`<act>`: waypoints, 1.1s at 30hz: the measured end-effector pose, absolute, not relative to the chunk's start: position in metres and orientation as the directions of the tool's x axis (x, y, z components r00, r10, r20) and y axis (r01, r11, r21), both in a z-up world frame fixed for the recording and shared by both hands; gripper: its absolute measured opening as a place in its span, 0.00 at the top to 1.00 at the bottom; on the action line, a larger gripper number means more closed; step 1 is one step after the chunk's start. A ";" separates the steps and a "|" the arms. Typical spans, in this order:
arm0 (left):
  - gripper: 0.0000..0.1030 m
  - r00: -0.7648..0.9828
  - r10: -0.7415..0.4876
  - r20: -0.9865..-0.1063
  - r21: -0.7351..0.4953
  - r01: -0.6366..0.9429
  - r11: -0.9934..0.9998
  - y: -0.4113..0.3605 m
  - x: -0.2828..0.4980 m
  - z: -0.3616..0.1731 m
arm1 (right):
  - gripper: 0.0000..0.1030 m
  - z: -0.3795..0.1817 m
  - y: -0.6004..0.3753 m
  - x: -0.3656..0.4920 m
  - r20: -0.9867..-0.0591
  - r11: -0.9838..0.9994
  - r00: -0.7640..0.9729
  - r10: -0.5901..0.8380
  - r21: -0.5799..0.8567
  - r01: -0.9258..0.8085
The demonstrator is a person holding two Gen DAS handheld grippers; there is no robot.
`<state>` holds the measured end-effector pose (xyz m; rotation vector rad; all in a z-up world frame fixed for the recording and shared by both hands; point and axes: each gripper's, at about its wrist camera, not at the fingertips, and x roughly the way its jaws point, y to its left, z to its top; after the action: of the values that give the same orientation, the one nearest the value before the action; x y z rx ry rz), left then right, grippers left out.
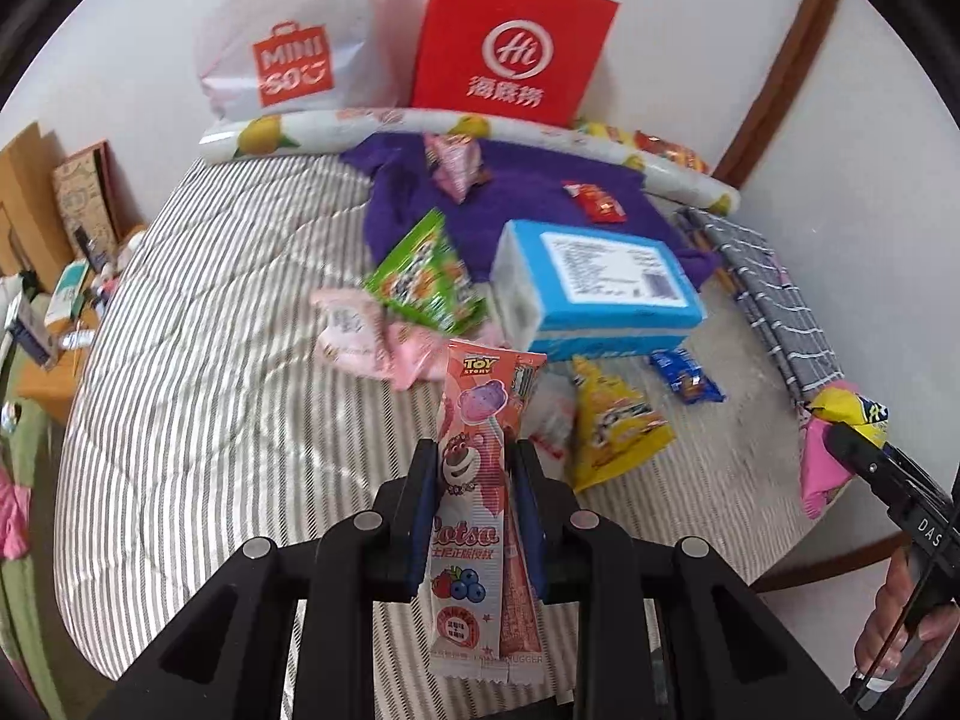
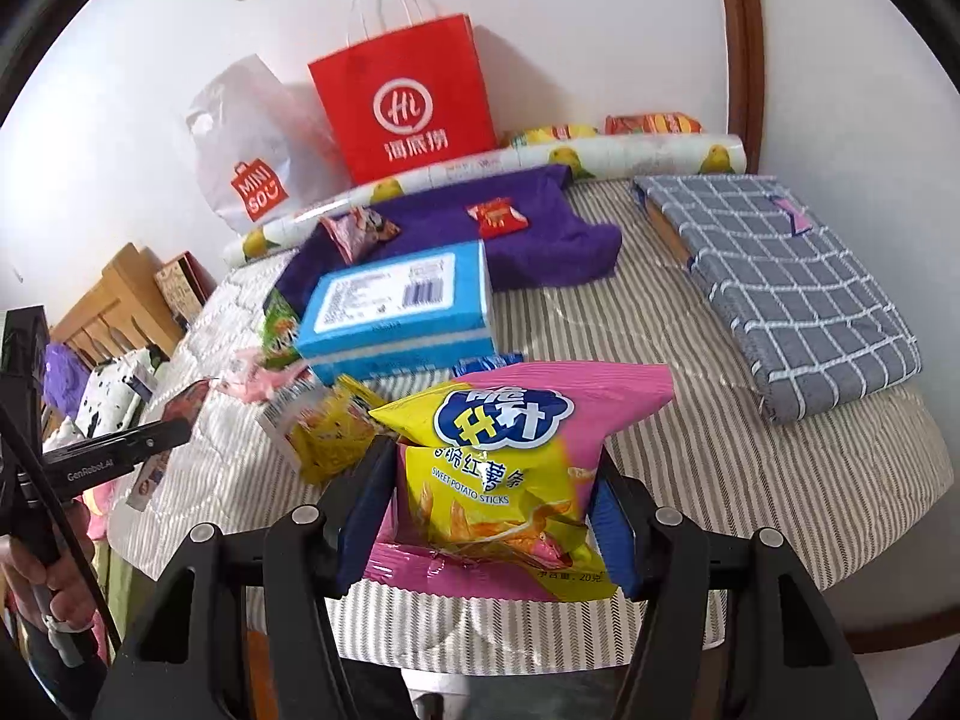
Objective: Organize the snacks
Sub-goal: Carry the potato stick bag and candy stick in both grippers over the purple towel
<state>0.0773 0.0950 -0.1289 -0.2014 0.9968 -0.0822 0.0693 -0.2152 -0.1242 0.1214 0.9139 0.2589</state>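
My left gripper (image 1: pixel 471 450) is shut on a pink Lotso lollipop packet (image 1: pixel 474 480) and holds it upright above the striped bed (image 1: pixel 210 420). My right gripper (image 2: pixel 492 468) is shut on a pink and yellow sweet potato sticks bag (image 2: pixel 504 468) above the bed's near edge. Loose snacks lie ahead: a green bag (image 1: pixel 426 282), a yellow bag (image 1: pixel 612 420), pink packets (image 1: pixel 360 336), a blue biscuit pack (image 1: pixel 687 375). Two small packets (image 1: pixel 594 201) lie on the purple cloth (image 1: pixel 522 192).
A blue box (image 1: pixel 606 288) lies mid-bed. A red paper bag (image 1: pixel 516 42) and a white Miniso bag (image 1: pixel 282 48) stand against the far wall behind a lemon-print roll (image 1: pixel 372 126). A folded grey checked cloth (image 2: pixel 780 288) lies at right. A wooden bedside (image 1: pixel 36 228) stands left.
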 end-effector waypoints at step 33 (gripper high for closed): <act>0.77 0.571 -0.304 -0.762 -0.190 0.252 0.949 0.044 0.263 -0.069 | 0.41 -0.079 -0.178 0.202 -0.668 0.966 0.706 0.235 0.238 -0.096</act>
<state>0.2634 0.0443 -0.0690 -0.0626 0.9057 -0.3267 0.2018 -0.1779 -0.0790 0.1915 0.7662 0.1854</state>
